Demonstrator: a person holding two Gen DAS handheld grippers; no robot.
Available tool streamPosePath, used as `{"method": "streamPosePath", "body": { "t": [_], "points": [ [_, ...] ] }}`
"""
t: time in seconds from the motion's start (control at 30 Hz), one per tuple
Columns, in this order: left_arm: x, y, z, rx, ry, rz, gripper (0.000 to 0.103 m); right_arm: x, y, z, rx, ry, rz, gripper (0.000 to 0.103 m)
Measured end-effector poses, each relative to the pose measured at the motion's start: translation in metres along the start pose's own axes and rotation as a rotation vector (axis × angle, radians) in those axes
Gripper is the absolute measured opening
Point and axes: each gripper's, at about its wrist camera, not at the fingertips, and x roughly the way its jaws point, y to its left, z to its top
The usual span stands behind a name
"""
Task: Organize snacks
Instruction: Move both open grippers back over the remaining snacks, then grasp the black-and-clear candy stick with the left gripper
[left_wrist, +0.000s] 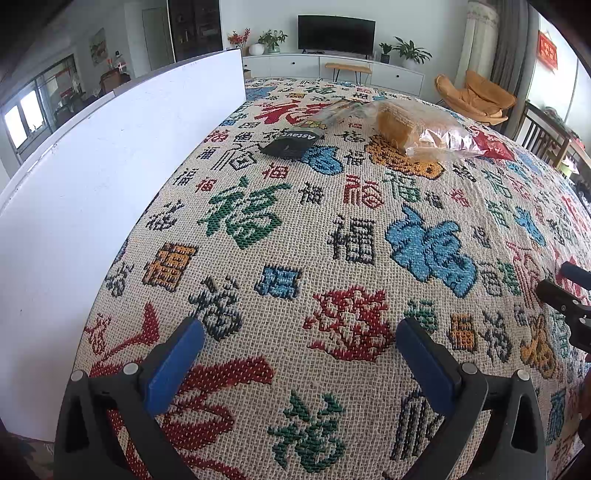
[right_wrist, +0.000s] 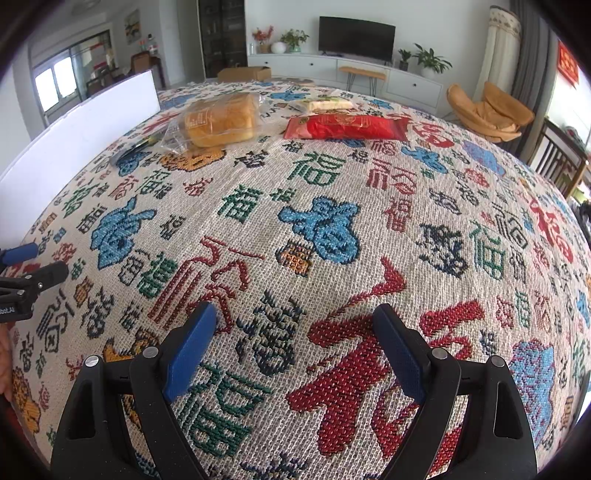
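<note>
Two grippers are in play, and both have their jaws spread wide with nothing between them: the left gripper (left_wrist: 301, 343) hangs low over the cloth (left_wrist: 332, 236), and the right gripper (right_wrist: 295, 332) does the same, blue pads apart over the woven red and green characters. Out ahead, well away from both, sit the snacks at the far side of the table. Centre stage is the bread (right_wrist: 221, 120), a golden-brown loaf in a clear crinkly bag, lying on its side with its long axis running left to right in the right wrist view, the loose bag end trailing toward the white board (right_wrist: 81, 122). Just to its right lies the red pack (right_wrist: 347, 127), flat, glossy, long axis also left to right. Behind that one rests a pale pack (right_wrist: 328, 104), greenish-cream, flat, partly hidden. Over by the board, in the left wrist view, a small dark pack (left_wrist: 291, 142) lies flat with white lettering on its end, angled toward the bread (left_wrist: 417, 129). Farther back stands a TV (right_wrist: 356, 37).
</note>
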Motion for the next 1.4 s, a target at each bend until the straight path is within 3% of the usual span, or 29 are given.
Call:
{"method": "streamPosePath", "body": {
  "t": [0.57,0.67,0.77,0.87,1.03,1.17,1.23,1.3,1.33,1.4],
  "points": [
    [0.001,0.000,0.001,0.003,0.002,-0.006,0.103,0.000,0.000,0.000,0.000,0.000,0.001,0.089],
    [0.003,0.003,0.009,0.036,0.044,-0.045,0.103,0.000,0.000,0.000,0.000,0.000,0.001,0.089],
    [0.008,0.017,0.039,0.013,0.049,-0.119,0.103,0.000,0.000,0.000,0.001,0.000,0.002,0.089],
    [0.018,0.028,0.087,0.012,0.021,-0.132,0.103,0.000,0.000,0.000,0.000,0.000,0.001,0.089],
    [0.059,0.022,0.158,0.093,0.005,-0.074,0.102,0.000,0.000,0.000,0.001,-0.001,0.001,0.089],
    [0.097,0.004,0.187,0.168,0.047,-0.049,0.102,0.000,0.000,0.000,0.001,-0.001,0.001,0.089],
    [0.111,-0.006,0.190,0.214,0.060,-0.010,0.094,0.000,0.000,0.000,0.001,-0.001,0.002,0.089],
    [0.116,-0.009,0.187,0.220,0.072,-0.050,0.040,0.000,0.000,0.000,0.001,-0.001,0.002,0.089],
    [0.111,-0.006,0.185,0.192,0.066,-0.099,0.031,0.000,0.000,0.000,0.001,-0.001,0.002,0.089],
    [0.102,-0.004,0.174,0.180,0.059,-0.084,0.029,0.000,-0.001,0.000,0.001,-0.001,0.002,0.089]
  ]
}}
